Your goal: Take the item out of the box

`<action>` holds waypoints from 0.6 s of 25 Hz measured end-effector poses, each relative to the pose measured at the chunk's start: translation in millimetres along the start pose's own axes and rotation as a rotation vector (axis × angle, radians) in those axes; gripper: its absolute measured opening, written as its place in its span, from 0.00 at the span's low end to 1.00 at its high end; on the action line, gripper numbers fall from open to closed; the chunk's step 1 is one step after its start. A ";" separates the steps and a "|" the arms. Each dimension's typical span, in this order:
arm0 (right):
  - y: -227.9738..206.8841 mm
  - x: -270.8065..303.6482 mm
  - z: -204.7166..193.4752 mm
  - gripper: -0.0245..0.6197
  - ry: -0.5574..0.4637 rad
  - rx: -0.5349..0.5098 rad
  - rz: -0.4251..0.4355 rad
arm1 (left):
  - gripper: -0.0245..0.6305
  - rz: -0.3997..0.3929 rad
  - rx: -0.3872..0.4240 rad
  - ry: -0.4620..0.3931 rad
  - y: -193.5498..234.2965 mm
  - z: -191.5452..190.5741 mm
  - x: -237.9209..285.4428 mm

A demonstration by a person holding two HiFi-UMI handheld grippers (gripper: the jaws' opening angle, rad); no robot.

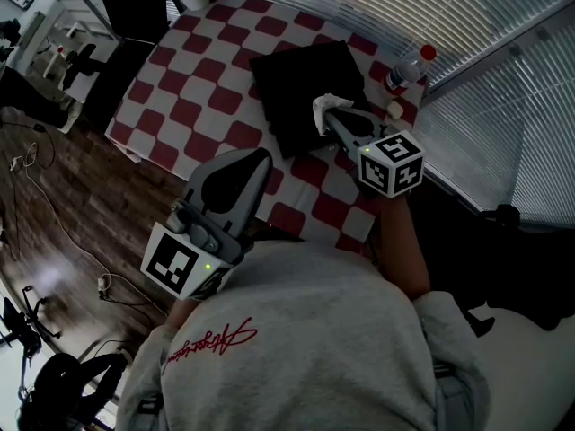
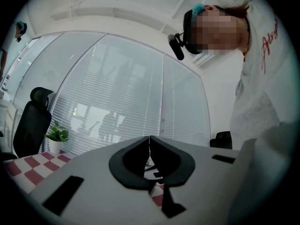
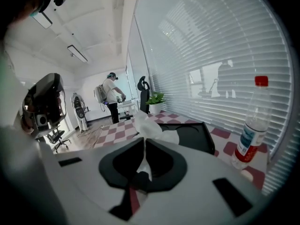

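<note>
White tissue [image 3: 149, 125] is pinched in the right tongs [image 3: 144, 143], jaws almost together on it with a crumpled bit sticking out past the tips. Might be paper or thin cloth, too dim to tell. It's held up over the black box [image 1: 301, 83], at that box's corner nearest the person. Box sits flat on the red and white checked counter [image 1: 193, 97]. Left tongs [image 2: 149, 144] are pressed together with nothing between them, well apart from the box, on the person's side of it. Clear bottle [image 1: 404, 68] with a red cap stands just beside the box, toward the blinds [image 1: 503, 52]
</note>
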State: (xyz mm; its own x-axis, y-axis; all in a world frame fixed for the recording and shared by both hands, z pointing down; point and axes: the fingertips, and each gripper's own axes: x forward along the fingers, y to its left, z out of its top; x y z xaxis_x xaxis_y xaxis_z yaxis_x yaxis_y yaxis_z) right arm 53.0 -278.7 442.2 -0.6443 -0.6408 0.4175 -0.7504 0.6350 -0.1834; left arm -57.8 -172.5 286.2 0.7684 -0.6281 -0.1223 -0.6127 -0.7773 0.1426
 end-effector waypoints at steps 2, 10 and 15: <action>1.7 -1.7 3.5 0.08 -0.015 -0.004 0.002 | 0.06 -0.002 0.000 0.000 0.2 0.2 0.8; 3.7 -8.7 15.9 0.08 -0.055 -0.015 -0.017 | 0.06 -0.003 0.000 -0.001 2.0 0.8 1.5; 4.1 -15.5 26.7 0.08 -0.087 -0.008 -0.036 | 0.06 -0.003 0.000 -0.002 1.9 0.4 1.1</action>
State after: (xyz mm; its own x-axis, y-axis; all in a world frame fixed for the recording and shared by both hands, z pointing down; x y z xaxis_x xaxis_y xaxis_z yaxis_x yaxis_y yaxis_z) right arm 56.0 -277.7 411.2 -0.6273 -0.6984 0.3446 -0.7725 0.6140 -0.1621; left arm -58.2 -174.7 285.9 0.7698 -0.6259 -0.1250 -0.6105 -0.7792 0.1423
